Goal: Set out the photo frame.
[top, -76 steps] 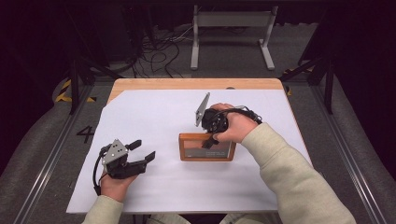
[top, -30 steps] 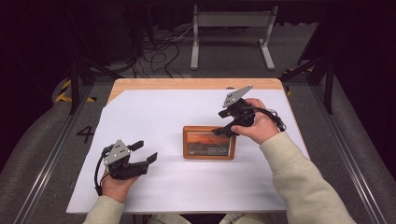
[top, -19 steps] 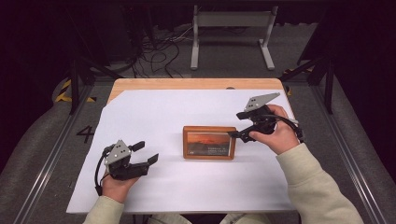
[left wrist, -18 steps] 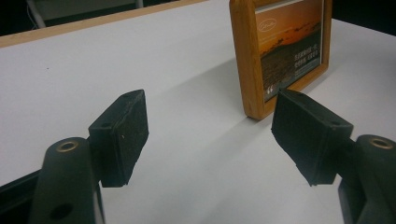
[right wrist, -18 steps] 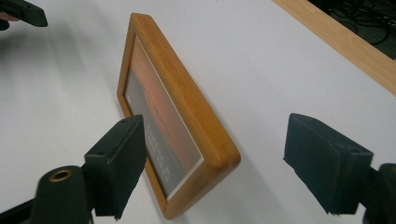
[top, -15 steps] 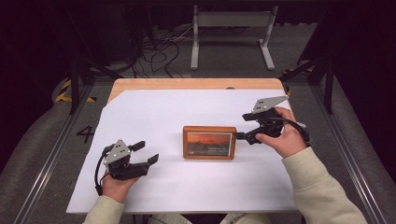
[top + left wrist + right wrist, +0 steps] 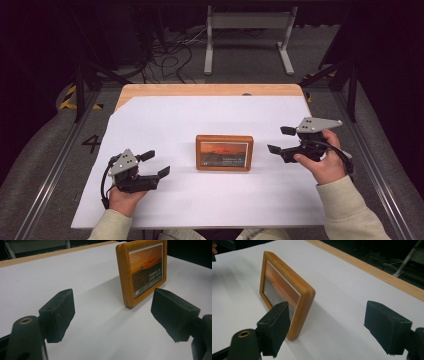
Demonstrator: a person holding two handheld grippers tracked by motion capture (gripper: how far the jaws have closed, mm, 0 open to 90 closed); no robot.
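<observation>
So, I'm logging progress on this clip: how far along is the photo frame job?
Looks done: the photo frame stands upright on the white table cover, picture toward the person. In hand: nothing. The right gripper is open, apart from the frame's side; the left gripper is open too, its jaws having just been opening. Left, as far as I can judge: probably little.

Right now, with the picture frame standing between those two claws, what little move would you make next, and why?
Probably bring the right gripper in toward the frame, if it is to be handled again. The frame stands upright on the table, touched by neither gripper. Both grippers are open and point at it from either side; the left gripper has just been opening, nothing between its jaws.
</observation>
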